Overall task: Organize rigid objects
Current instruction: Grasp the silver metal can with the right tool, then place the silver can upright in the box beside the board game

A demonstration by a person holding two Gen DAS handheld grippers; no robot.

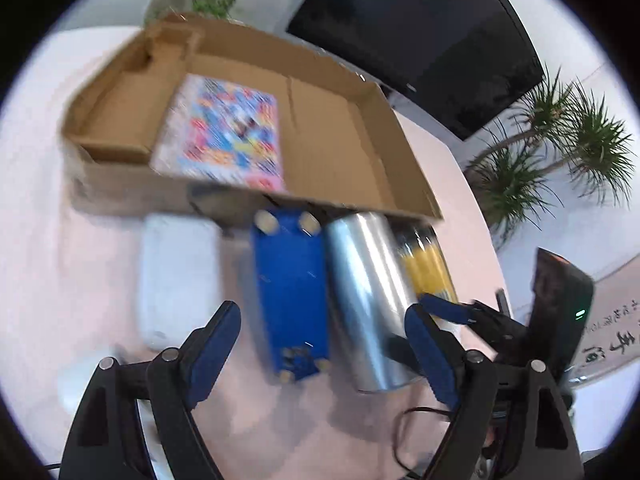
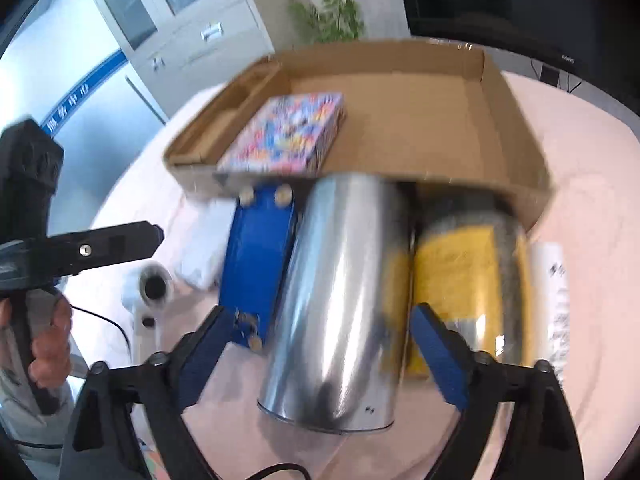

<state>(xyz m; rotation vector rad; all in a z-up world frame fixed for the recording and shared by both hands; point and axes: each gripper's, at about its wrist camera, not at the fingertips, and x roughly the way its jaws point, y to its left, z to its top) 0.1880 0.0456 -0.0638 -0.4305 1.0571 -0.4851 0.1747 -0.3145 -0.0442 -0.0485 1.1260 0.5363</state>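
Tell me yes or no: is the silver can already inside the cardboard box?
No, the silver can lies on its side on the table in front of the cardboard box, which holds only the colourful packet.

left gripper (image 1: 322, 330) jaws spread wide, nothing between pads, hovering over blue box (image 1: 290, 292) lying on pink table (image 1: 48, 240). silver can (image 1: 366, 296) just right of it, yellow jar (image 1: 426, 268) beyond. white object (image 1: 176, 280) left. cardboard tray (image 1: 340, 136) behind holds colourful box (image 1: 226, 130). right gripper (image 1: 448, 308) at right edge.

blurred print on the white packet (image 2: 554, 300), nothing legible
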